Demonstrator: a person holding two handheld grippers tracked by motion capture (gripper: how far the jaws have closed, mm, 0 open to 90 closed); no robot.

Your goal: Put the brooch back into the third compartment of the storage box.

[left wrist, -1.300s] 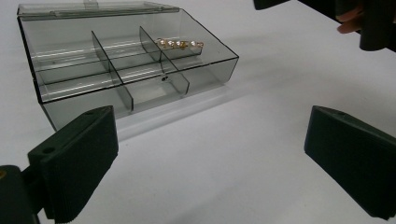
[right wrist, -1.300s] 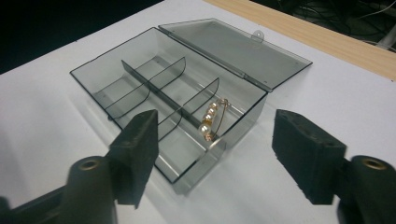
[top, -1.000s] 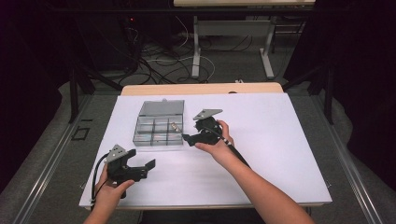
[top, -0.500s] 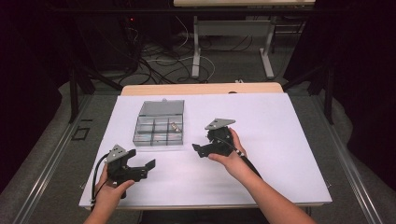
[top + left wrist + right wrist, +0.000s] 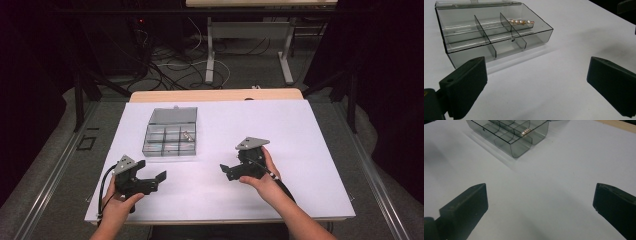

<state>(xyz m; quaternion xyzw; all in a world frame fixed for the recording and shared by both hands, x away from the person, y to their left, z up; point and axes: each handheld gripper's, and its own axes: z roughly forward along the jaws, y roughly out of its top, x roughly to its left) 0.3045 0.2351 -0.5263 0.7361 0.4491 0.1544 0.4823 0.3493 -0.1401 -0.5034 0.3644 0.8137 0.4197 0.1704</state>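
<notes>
A clear grey compartment box (image 5: pixel 171 132) with its lid open stands on the white table top (image 5: pixel 280 125), back left. A small gold bar set with pearls (image 5: pixel 521 22) lies in its back right compartment (image 5: pixel 188 135) (image 5: pixel 526 132). My left gripper (image 5: pixel 151 171) (image 5: pixel 536 72) rests near the front left edge, open, with its jaws pointing toward the box and nothing between them. My right gripper (image 5: pixel 226 171) (image 5: pixel 540 192) is held to the right of the box and nearer the front. Its jaws have just been opening and stand wide over bare table.
A wooden strip (image 5: pixel 215 95) borders the table's far edge. Beyond it, cables and table legs (image 5: pixel 210 50) lie on the dark floor. Metal rails (image 5: pixel 45 185) run along both sides of the table.
My right gripper has drawn back from beside the box, toward the front and right, and its jaws have spread. The left gripper has stayed put.
</notes>
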